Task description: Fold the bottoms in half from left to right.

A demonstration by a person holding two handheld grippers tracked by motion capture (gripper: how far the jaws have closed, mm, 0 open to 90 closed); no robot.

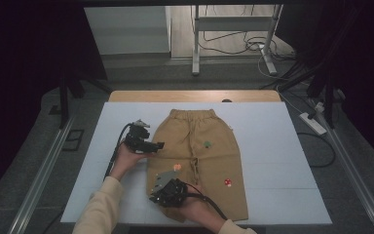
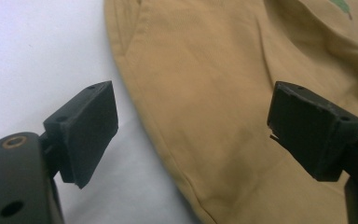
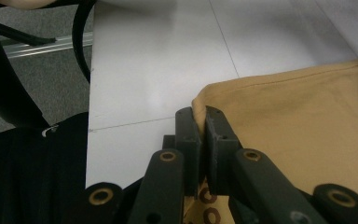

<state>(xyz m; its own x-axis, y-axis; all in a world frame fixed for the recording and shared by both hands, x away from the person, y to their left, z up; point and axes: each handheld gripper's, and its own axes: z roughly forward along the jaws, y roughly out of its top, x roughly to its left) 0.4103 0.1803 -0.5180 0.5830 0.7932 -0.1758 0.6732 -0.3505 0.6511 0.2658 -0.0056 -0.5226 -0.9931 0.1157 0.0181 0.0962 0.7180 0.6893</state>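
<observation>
Right tongs (image 3: 198, 122) pinch trousers (image 3: 307, 121); table (image 3: 158, 60) beyond.

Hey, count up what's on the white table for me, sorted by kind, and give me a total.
Tan trousers: 1, flat on the white table, with 3 small patches (green, orange, red)
Handheld grippers: 2, the left gripper open at the trousers' side edge, the right gripper shut on a hem corner
Total: 3 things

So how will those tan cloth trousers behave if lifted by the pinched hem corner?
The tan cloth trousers look soft and creased, so they would probably drape limply. Pinched at one corner by the right hand-held gripper, they would likely hang unevenly, seeming light.
</observation>
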